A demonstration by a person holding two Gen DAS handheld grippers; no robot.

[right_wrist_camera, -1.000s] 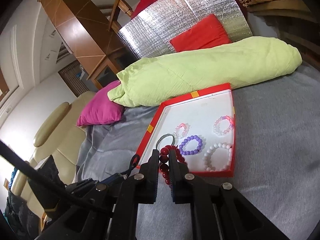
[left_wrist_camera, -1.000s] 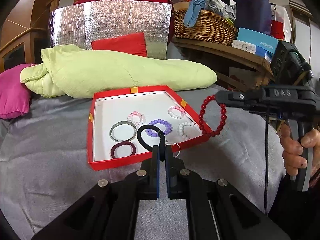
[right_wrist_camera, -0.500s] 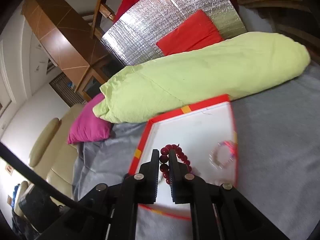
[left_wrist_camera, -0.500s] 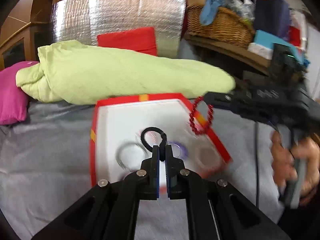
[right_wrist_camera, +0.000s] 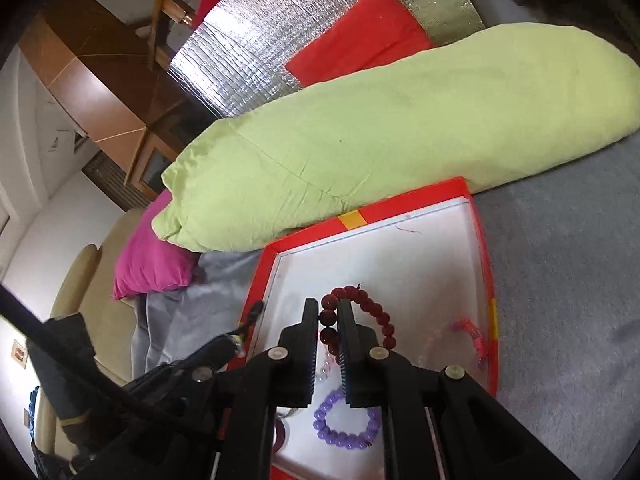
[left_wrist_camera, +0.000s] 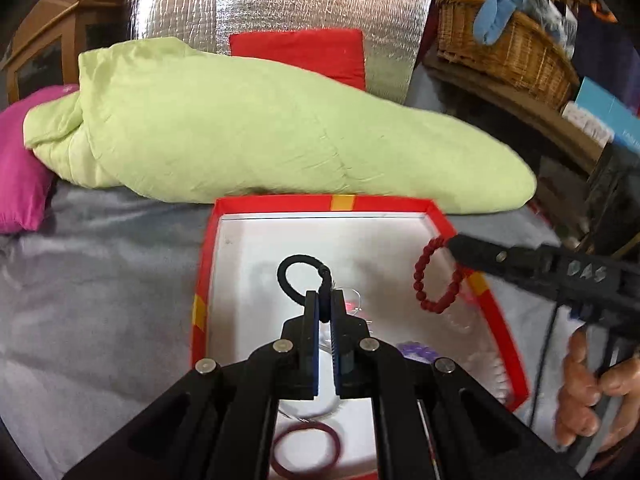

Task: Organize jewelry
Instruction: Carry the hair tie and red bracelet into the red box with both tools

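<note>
A red tray with a white floor (left_wrist_camera: 280, 202) (right_wrist_camera: 400, 210) lies on the grey blanket. My left gripper (left_wrist_camera: 325, 300) is shut on a black hair tie (left_wrist_camera: 298, 276) and holds it above the tray's middle. My right gripper (right_wrist_camera: 329, 312) is shut on a dark red bead bracelet (right_wrist_camera: 372, 312), which hangs over the tray's right side in the left wrist view (left_wrist_camera: 430, 280). In the tray lie a purple bead bracelet (right_wrist_camera: 346, 426), a pink one (right_wrist_camera: 470, 334) and a maroon ring (left_wrist_camera: 306, 450).
A rolled light green quilt (left_wrist_camera: 260, 128) lies right behind the tray. A magenta pillow (left_wrist_camera: 20, 168) sits at the left. A red cushion (left_wrist_camera: 304, 54) leans on a silver foil panel (left_wrist_camera: 280, 4). A wicker basket (left_wrist_camera: 500, 48) stands on a wooden shelf at the right.
Both grippers have moved forward from the tray's near edge to over its inside, each carrying its item. The quilt and tray now look closer.
</note>
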